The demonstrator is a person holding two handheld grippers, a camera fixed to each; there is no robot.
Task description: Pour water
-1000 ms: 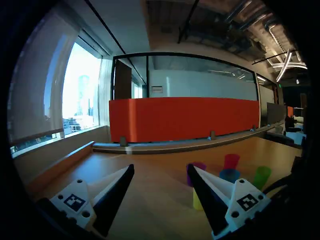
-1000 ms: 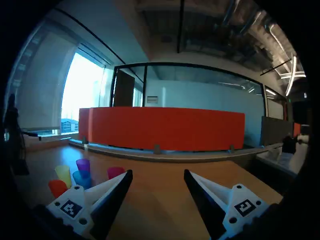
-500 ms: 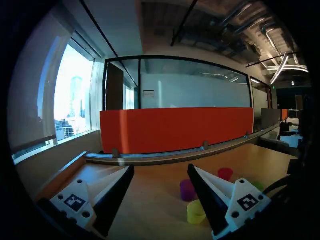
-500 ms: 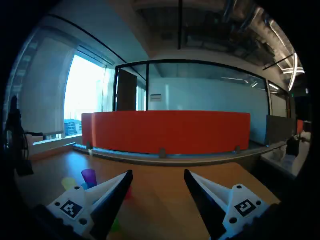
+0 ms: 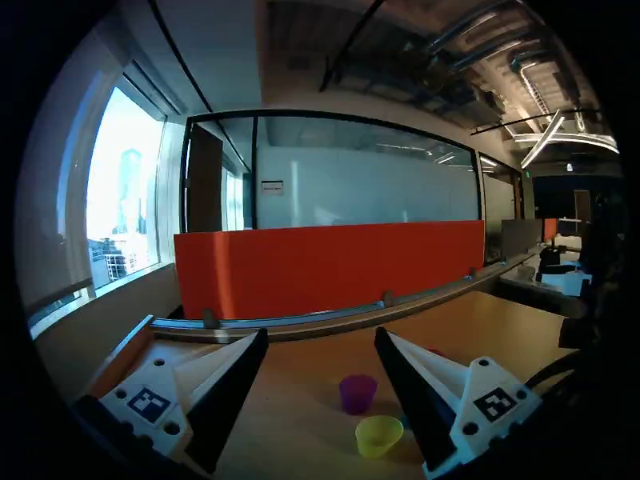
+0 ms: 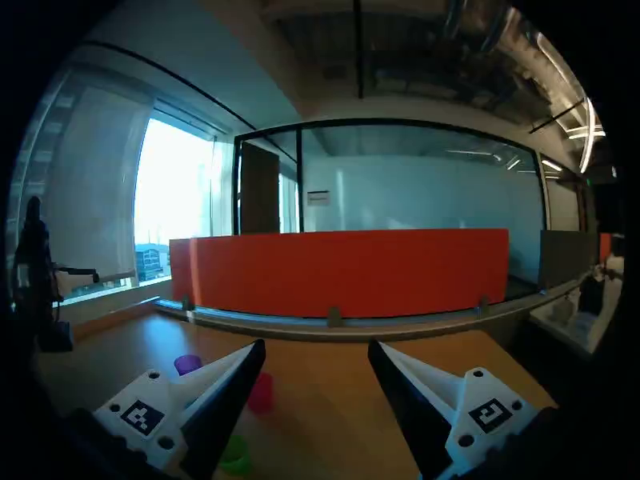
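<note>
Small plastic cups stand on a wooden table (image 5: 320,376). In the left gripper view a purple cup (image 5: 357,393) and a yellow cup (image 5: 378,434) sit low between the fingers, close to the right one. My left gripper (image 5: 320,344) is open above them, holding nothing. In the right gripper view a purple cup (image 6: 188,364), a pink cup (image 6: 259,392) and a green cup (image 6: 234,453) show beside the left finger, which partly hides them. My right gripper (image 6: 316,352) is open and empty, above the table (image 6: 320,392).
An orange divider panel (image 5: 328,264) on a metal rail runs along the table's far edge, also in the right gripper view (image 6: 344,268). Bright windows (image 5: 116,208) lie to the left. A dark stand (image 6: 32,280) rises at the far left of the right gripper view.
Both grippers have risen and tilted: the cups have slid lower in both views. In the right gripper view several cups have gone behind the left finger. Both grippers stayed open.
</note>
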